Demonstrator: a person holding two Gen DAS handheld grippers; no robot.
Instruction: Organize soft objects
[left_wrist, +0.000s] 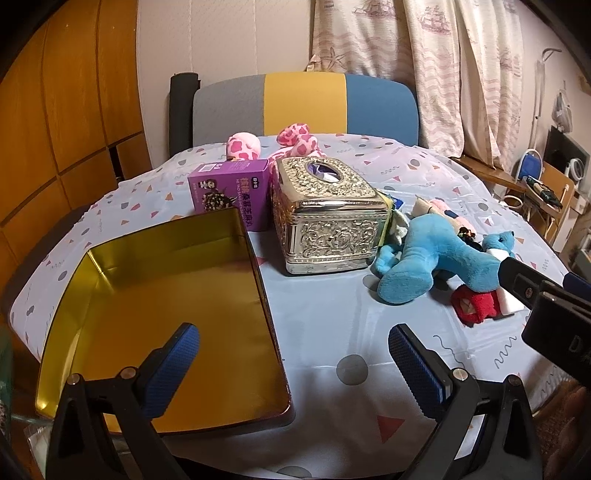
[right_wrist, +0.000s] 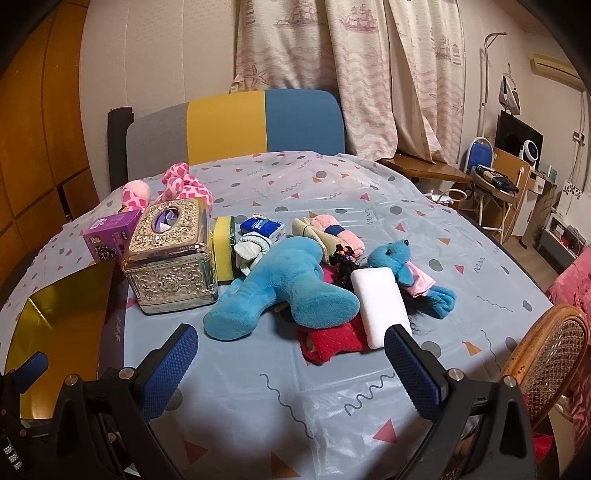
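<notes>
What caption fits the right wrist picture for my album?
Open right gripper hovers before a big blue plush toy, a white sponge and a red cloth beside a silver tissue box.

Home: curtains (right_wrist: 332, 74), tableclothed table (right_wrist: 332, 387)

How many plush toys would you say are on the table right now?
3: a big blue plush mid-pile, a small blue plush right of it, a pink spotted plush behind the silver box. Others may be hidden.

Left gripper (left_wrist: 293, 360) built of black plastic arms, two fingers faced with blue ribbed pads (left_wrist: 173, 365), round silver screws set at the joints, right gripper (right_wrist: 291, 363) made alike, blue textured pads (right_wrist: 413, 373), silver screws
</notes>
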